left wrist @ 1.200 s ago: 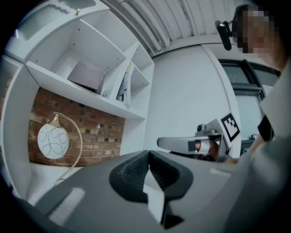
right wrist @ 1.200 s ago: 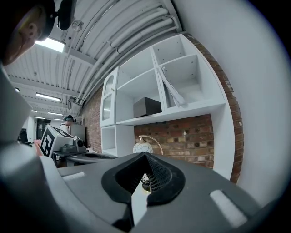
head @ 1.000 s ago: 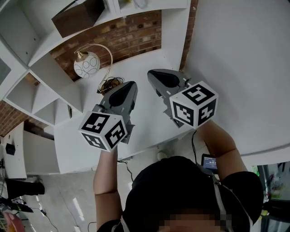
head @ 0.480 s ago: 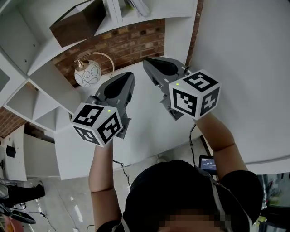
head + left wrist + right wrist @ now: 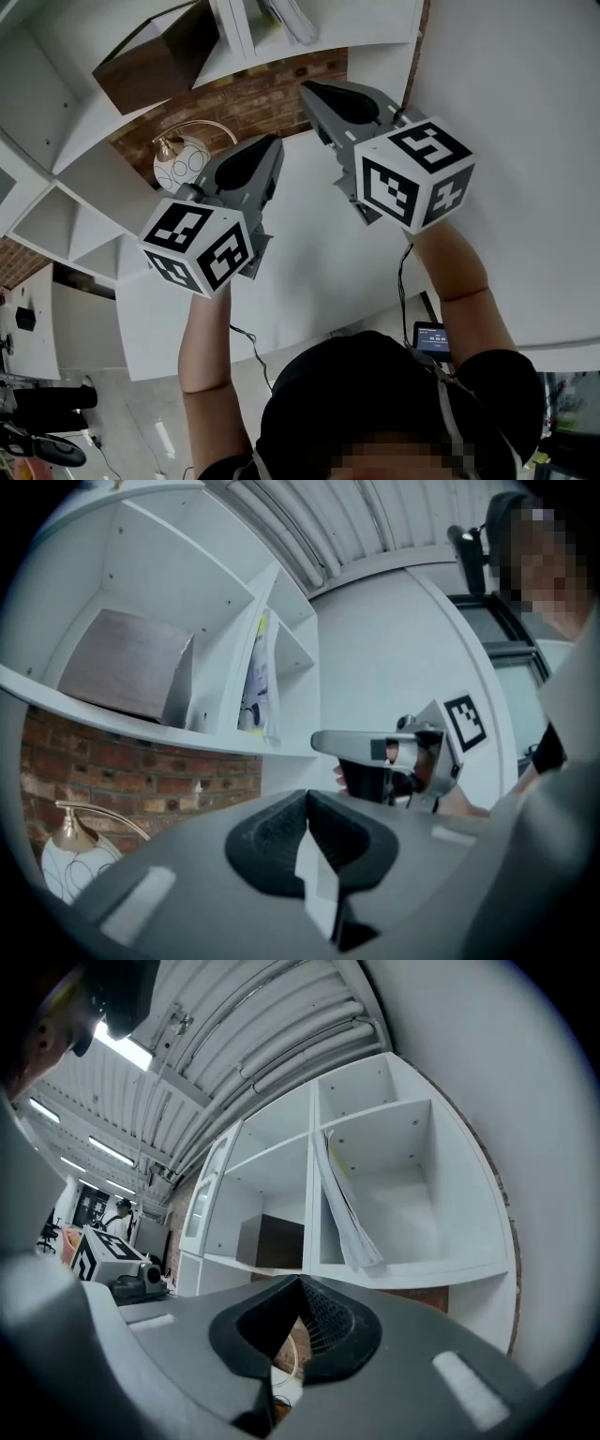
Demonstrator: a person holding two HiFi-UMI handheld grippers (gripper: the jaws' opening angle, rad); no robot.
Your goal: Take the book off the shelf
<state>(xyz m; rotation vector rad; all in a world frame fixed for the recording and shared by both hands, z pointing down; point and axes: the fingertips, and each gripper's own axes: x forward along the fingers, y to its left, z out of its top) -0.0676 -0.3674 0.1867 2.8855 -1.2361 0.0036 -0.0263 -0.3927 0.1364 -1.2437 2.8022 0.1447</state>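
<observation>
Book (image 5: 345, 1206): thin, leaning in a white shelf (image 5: 412, 1274) compartment, touched by neither gripper.
Brown box (image 5: 270, 1241): next compartment, 9 o'clock of the book.
Left gripper (image 5: 306, 797): jaws together, empty.
Right gripper (image 5: 298, 1283): jaws together, empty; book at 1 o'clock.
Lamp (image 5: 183, 164): on worktop (image 5: 309, 272).

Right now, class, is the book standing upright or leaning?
Leaning: the book slants, top against the shelf divider, foot further right.

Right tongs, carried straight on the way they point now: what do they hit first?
Most likely the white shelf's bottom board, near the divider, just below the leaning book; the right tongs are shut and depth is unclear.
</observation>
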